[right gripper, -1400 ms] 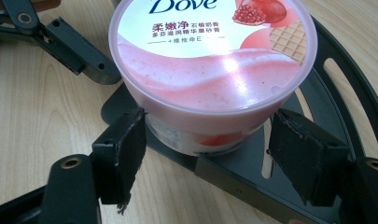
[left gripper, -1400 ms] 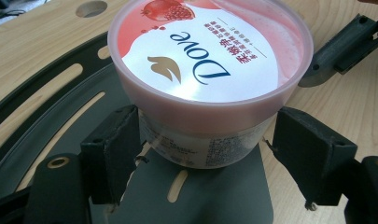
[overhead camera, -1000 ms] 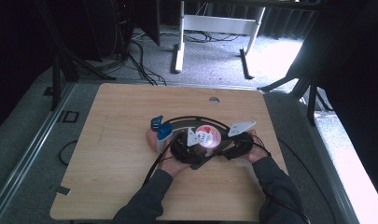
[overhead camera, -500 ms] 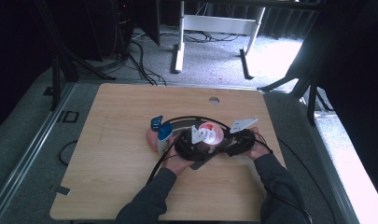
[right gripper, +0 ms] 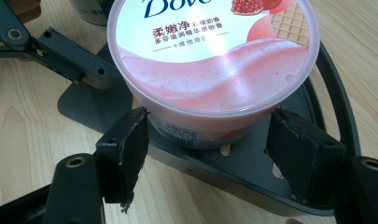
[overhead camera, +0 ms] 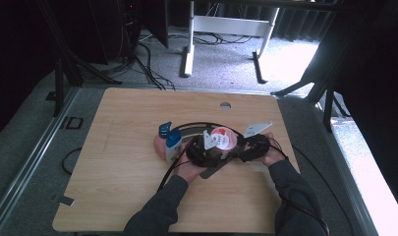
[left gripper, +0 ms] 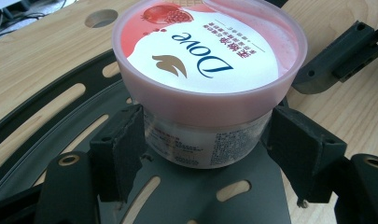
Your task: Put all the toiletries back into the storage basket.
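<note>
I look down on a pale wooden table [overhead camera: 118,182] with rounded corners and a small round hole near its far edge. It stands on grey carpet; cables trail across the floor behind it, beside the white legs of another desk.

Near the table's middle lies a flat, dark grey metal plate [left gripper: 252,186] cut with long curved slots. On it stands a jar [overhead camera: 221,138]: a squat round tub with a white printed wall and a wide, glossy pink lid bearing a white label and a pomegranate picture. Just left of the plate stands a bottle [overhead camera: 172,142], white with a blue cap.

My left gripper [left gripper: 203,140] has its black, rough-padded jaws on either side of the jar's wall below the lid; the left pad touches the wall, the right sits just beside it, and I cannot tell whether it grips. My right gripper [right gripper: 205,140] comes from the opposite side, jaws spread wider than the jar, both pads apart from it
</note>
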`<state>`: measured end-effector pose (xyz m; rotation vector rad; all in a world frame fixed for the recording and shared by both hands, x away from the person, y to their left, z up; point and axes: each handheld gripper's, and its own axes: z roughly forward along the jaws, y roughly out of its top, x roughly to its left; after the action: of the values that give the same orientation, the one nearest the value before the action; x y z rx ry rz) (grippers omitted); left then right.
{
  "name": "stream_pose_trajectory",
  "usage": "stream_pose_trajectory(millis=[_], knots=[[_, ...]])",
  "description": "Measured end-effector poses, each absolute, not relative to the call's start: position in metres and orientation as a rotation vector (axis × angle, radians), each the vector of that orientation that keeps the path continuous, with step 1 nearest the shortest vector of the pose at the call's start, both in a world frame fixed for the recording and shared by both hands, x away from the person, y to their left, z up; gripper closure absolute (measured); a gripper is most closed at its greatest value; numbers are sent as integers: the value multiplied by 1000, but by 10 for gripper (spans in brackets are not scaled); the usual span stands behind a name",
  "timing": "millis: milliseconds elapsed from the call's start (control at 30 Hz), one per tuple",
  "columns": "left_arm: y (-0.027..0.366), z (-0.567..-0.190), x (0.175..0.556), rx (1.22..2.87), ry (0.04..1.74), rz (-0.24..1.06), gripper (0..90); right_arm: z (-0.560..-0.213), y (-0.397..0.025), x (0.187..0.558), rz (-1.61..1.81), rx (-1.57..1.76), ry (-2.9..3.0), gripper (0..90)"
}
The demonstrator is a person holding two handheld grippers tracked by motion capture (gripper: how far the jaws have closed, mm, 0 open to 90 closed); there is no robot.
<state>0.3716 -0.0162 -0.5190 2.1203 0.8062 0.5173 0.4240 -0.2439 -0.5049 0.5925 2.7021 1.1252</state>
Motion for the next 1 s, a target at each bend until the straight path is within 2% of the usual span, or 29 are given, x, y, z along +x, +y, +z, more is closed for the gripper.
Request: stream_pose_trajectory(millis=[533, 1000], knots=[[-29, -527, 383, 2115, 778, 519, 286, -510, -255, 431, 1057, 650, 2701, 297], [-37, -534, 394, 2102, 801, 460, 288, -513, -260, 434, 1024, 710, 2685, 297]])
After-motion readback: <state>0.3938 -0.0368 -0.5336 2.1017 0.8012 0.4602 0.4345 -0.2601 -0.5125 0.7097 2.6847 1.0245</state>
